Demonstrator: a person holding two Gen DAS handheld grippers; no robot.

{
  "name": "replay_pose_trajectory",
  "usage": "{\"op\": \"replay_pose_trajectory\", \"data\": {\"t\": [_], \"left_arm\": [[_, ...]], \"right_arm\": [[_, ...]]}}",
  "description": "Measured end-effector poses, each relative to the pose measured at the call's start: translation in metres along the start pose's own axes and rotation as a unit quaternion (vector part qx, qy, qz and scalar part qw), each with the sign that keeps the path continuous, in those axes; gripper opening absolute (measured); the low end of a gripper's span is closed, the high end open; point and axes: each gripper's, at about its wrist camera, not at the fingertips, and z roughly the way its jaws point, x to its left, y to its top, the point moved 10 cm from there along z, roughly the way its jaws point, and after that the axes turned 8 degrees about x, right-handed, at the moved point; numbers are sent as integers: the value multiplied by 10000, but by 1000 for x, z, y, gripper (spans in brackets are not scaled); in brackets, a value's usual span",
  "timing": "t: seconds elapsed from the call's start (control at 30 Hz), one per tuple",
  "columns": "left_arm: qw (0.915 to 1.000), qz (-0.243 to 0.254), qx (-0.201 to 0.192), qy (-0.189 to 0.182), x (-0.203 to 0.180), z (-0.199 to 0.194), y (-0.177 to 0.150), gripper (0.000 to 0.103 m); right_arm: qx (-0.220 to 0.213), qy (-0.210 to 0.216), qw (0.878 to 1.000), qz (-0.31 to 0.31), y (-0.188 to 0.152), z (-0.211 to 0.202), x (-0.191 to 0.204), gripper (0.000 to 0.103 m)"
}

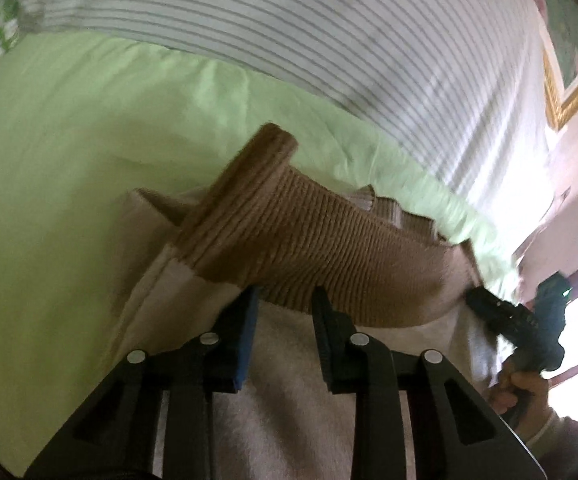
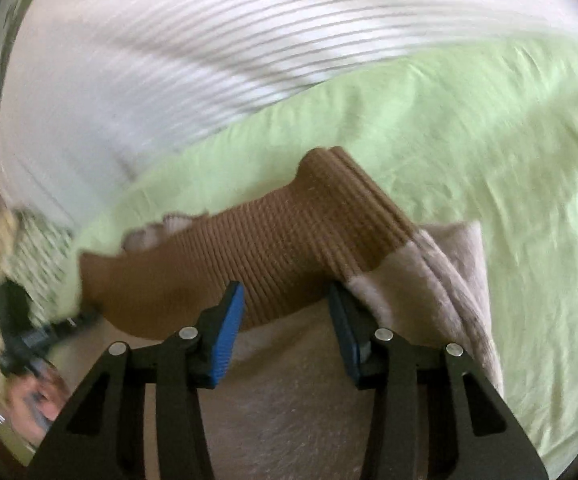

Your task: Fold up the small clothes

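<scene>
A small garment of beige fleece (image 1: 289, 360) with a brown ribbed knit band (image 1: 289, 236) lies on a light green sheet (image 1: 69, 160). A ribbed brown cuff sticks up at its far end. My left gripper (image 1: 285, 300) is open, its fingers apart over the edge of the brown band. In the right wrist view the same garment (image 2: 289, 380) and brown band (image 2: 289, 236) fill the middle. My right gripper (image 2: 287, 300) is open, jaws apart over the band's near edge. The right gripper also shows in the left wrist view (image 1: 501, 316), at the garment's right edge.
A white cloth with grey stripes (image 1: 329, 32) lies beyond the green sheet (image 2: 489, 160). A gold-framed picture (image 1: 577, 80) and a bright window are at the far right in the left view. The left gripper and the hand holding it show at the left edge in the right view (image 2: 29, 336).
</scene>
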Motion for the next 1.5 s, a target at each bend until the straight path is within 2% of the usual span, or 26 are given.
{"op": "replay_pose_trajectory", "data": {"t": [0.1,0.17,0.27,0.33,0.37,0.53,0.63,0.7,0.77,0.83,0.9,0.97,1.1,1.13,1.27,1.4,1.5], "left_arm": [[10000,-76,40,37,5,-4,-2,28],[9998,-140,50,100,4,-3,-4,28],[9996,-175,-22,234,3,-20,-10,42],[9991,-255,-69,324,5,-28,-16,46],[9988,-333,-68,352,6,-32,-21,49],[9963,-797,-58,316,14,-59,-61,51],[9960,-823,-98,324,10,-72,-90,53],[9963,-754,-38,423,8,-75,-111,54],[9955,-780,165,516,14,-66,-125,54],[9945,-790,275,635,21,-58,-131,50],[9944,-706,281,730,22,-57,-130,49],[9937,-744,254,796,20,-64,-129,49],[9888,-1040,114,1065,22,-84,-140,56],[9877,-1134,85,1071,22,-89,-145,56],[9833,-1498,123,1021,18,-100,-180,68],[9752,-2100,337,609,20,-89,-207,69],[9664,-2536,249,335,28,-81,-207,71]], "right_arm": [[-21,126,9997,225,-2,-6,-5,45],[-24,48,9996,260,-3,-7,-4,45],[-136,220,9983,530,-5,-14,1,48],[-170,110,9980,602,-10,-25,-2,49],[-126,6,9980,627,-14,-29,-2,49],[38,172,9979,618,-46,-35,12,49],[47,172,9987,472,-72,-49,18,49],[124,24,9994,332,-90,-54,17,49],[218,-318,9988,290,-106,-57,3,49],[231,-529,9975,398,-114,-58,-13,47],[117,-568,9971,488,-112,-63,-23,45],[-74,-814,9940,724,-105,-75,-32,47],[-242,-629,9930,974,-98,-93,-31,47],[-256,-599,9934,944,-99,-96,-28,47],[-317,-376,9954,819,-103,-104,-6,48],[-252,-239,9970,697,-116,-105,13,48],[-113,-243,9985,467,-127,-100,28,49]]}}
